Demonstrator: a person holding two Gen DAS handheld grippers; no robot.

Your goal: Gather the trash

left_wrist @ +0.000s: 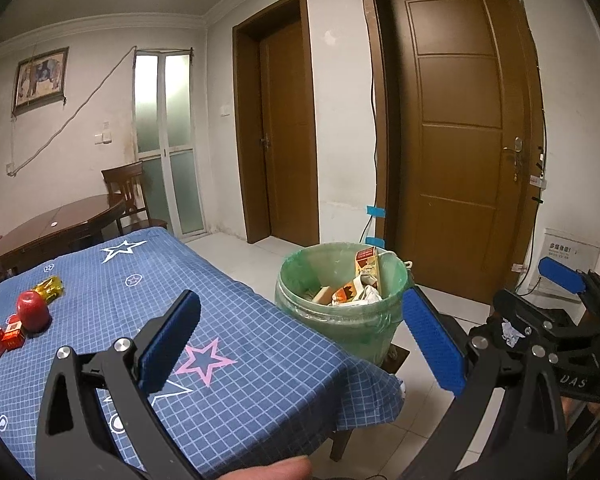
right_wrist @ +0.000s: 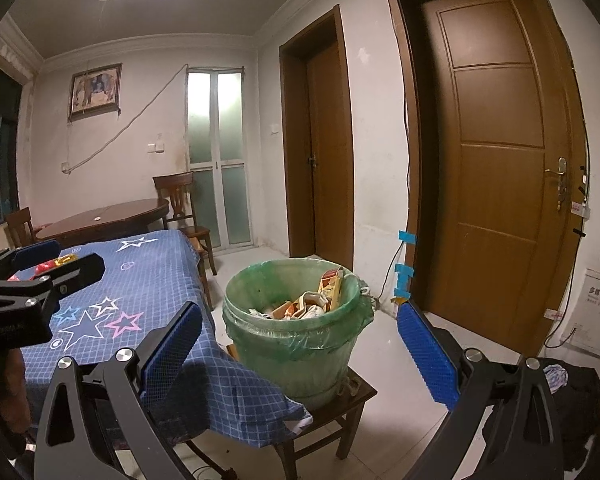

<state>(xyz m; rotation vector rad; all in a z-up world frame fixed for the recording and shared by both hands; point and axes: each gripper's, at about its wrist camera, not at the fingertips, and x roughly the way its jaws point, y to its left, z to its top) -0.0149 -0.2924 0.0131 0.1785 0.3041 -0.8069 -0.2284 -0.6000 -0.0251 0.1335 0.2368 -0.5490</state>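
Note:
A green-lined trash bucket [left_wrist: 342,300] holds cartons and crumpled paper; it stands on a small wooden stool beside the table and also shows in the right wrist view [right_wrist: 296,344]. On the blue star tablecloth [left_wrist: 236,344] at the far left lie a red apple [left_wrist: 33,310], small red boxes [left_wrist: 0,334] and a yellow wrapper [left_wrist: 50,288]. My left gripper [left_wrist: 300,340] is open and empty above the table's corner. My right gripper [right_wrist: 300,352] is open and empty, facing the bucket. The right gripper also shows at the right edge of the left wrist view [left_wrist: 556,304].
A round wooden table [left_wrist: 60,224] and chairs [right_wrist: 180,200] stand at the back. Two brown doors [left_wrist: 460,120] line the right wall. A cable with blue tape [right_wrist: 404,268] runs down by the door frame. Dark clothes [right_wrist: 572,384] lie on the tiled floor at right.

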